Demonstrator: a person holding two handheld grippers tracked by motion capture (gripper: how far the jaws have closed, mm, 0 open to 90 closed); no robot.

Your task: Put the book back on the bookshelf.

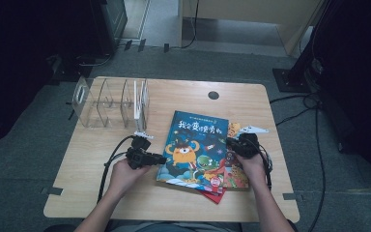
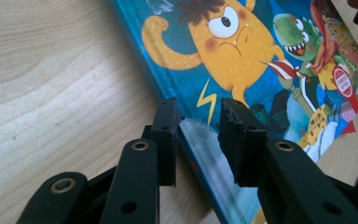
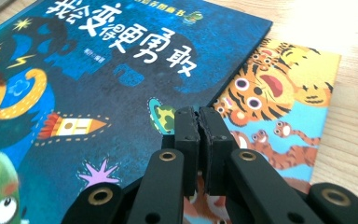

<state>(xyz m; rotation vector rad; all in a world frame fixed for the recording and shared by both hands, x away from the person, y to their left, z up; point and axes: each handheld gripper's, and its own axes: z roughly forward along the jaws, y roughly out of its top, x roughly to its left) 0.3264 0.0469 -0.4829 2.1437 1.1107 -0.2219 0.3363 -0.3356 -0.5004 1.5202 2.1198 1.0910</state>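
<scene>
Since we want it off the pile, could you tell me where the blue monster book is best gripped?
Grip the blue monster book at its left long edge, coming in level from the left. It lies flat on two other books, and that edge overhangs the table; the left claw already straddles it.

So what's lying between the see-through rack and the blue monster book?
Bare wooden table in the high view; nothing lies between the clear rack and the blue book.

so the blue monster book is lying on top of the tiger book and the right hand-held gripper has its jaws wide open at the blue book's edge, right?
Not quite. The blue monster book does lie on top of the tiger book, but the right hand-held gripper has its jaws shut, pressed together at the blue book's edge. The right gripper view shows this.
</scene>
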